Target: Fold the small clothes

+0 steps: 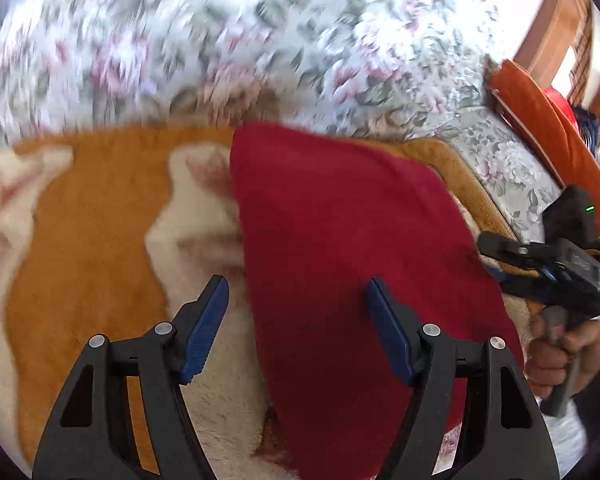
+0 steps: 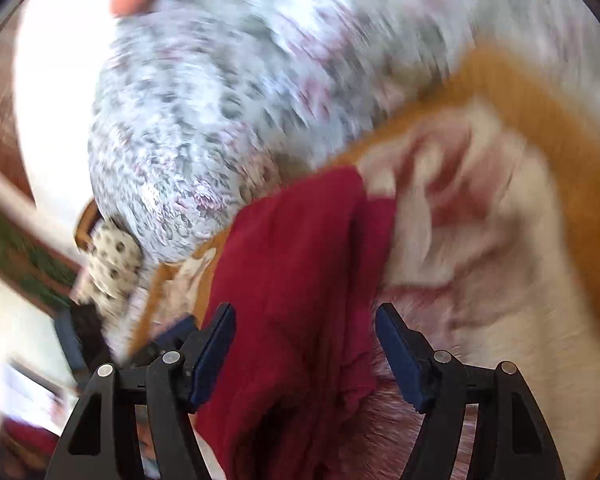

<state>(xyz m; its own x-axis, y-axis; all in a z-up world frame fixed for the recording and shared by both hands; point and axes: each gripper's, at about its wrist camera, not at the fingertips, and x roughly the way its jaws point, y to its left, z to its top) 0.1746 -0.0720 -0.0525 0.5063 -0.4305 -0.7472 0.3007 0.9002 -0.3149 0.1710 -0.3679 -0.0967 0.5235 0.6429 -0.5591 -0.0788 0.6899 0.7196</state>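
A dark red cloth [image 1: 340, 248] lies spread on an orange and cream fleece blanket [image 1: 100, 216]. My left gripper [image 1: 297, 292] hovers open over the cloth's left edge, with nothing pinched between its blue pads. At the cloth's right edge is my right gripper [image 1: 490, 258], held in a hand [image 1: 556, 356]. In the blurred right wrist view the red cloth [image 2: 300, 264] runs between and beneath the open jaws of the right gripper [image 2: 305, 320]. Neither pad presses on the cloth.
The blanket [image 2: 520, 92] covers the seat of a floral sofa [image 1: 260, 40]. An orange cushion [image 1: 540, 112] and wooden furniture [image 1: 556, 20] stand at the right. A spotted cloth [image 2: 112, 264] lies off the sofa's end.
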